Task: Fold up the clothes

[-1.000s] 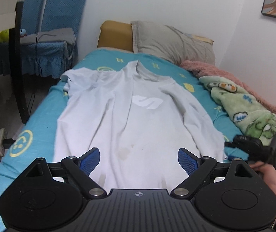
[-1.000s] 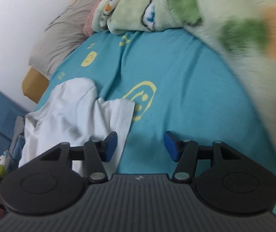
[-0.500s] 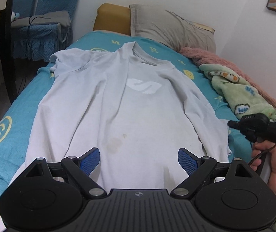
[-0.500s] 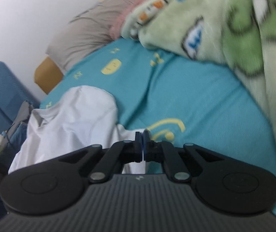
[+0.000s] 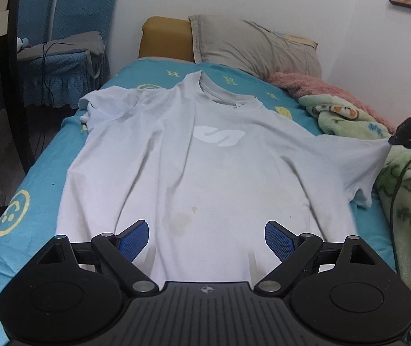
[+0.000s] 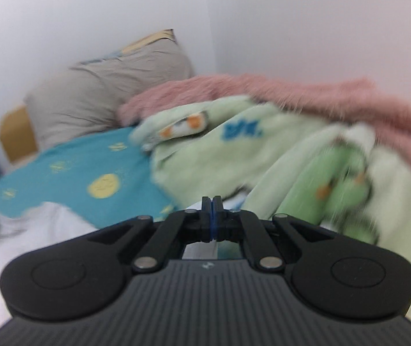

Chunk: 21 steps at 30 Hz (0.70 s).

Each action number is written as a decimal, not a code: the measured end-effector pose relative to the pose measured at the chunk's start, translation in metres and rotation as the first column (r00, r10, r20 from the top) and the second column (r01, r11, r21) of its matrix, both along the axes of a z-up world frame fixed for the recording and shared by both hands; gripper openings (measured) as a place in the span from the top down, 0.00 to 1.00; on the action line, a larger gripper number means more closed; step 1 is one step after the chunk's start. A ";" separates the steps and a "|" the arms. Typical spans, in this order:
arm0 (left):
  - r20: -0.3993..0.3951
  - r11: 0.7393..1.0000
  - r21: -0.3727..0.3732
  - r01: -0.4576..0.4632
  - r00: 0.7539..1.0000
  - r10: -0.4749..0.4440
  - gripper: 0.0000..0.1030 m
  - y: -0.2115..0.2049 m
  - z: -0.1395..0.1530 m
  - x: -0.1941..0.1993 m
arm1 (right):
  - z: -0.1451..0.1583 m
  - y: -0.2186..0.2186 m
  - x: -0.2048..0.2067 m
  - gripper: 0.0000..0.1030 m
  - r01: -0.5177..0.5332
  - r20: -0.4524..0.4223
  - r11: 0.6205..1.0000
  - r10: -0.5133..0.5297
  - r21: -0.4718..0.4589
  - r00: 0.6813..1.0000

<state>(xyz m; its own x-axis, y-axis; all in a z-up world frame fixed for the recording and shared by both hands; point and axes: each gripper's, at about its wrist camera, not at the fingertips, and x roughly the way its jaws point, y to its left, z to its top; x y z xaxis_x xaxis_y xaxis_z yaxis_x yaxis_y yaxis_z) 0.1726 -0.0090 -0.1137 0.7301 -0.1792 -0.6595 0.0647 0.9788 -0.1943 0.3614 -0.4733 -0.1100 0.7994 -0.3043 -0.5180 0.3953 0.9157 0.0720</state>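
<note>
A white T-shirt (image 5: 205, 173) with a pale chest logo lies face up on the blue bed sheet (image 5: 41, 178), collar toward the pillows. My left gripper (image 5: 206, 235) is open and empty, hovering over the shirt's lower hem. My right gripper (image 6: 212, 203) is shut on the shirt's right sleeve; in the left wrist view it (image 5: 392, 139) holds the sleeve (image 5: 361, 158) lifted and stretched out to the right over the blanket. The shirt also shows in the right wrist view (image 6: 32, 230), which is blurred.
A grey pillow (image 5: 251, 46) and a mustard cushion (image 5: 165, 37) lie at the head of the bed. A green cartoon blanket (image 5: 401, 201) and pink fleece (image 5: 315, 86) fill the right side. Blue-covered chairs (image 5: 61, 43) stand left of the bed by the wall.
My right gripper closed on the right sleeve and lifted it outward to the right. The left gripper stayed open and drifted slightly over the hem.
</note>
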 end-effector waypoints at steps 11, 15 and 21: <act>-0.045 0.996 0.063 0.057 0.998 -0.054 0.13 -0.018 -0.016 0.013 | -0.040 -0.022 0.030 0.94 0.014 0.048 1.000 -0.013 -0.022 0.999; -0.035 0.995 0.081 0.062 0.998 -0.060 0.13 -0.019 -0.015 0.012 | -0.049 -0.021 0.004 0.79 -0.044 0.050 0.991 0.038 0.129 0.998; -0.058 0.987 0.137 0.084 0.995 -0.077 0.13 -0.024 -0.024 0.000 | -0.066 0.005 -0.084 0.25 -0.072 0.126 0.916 0.024 0.394 0.992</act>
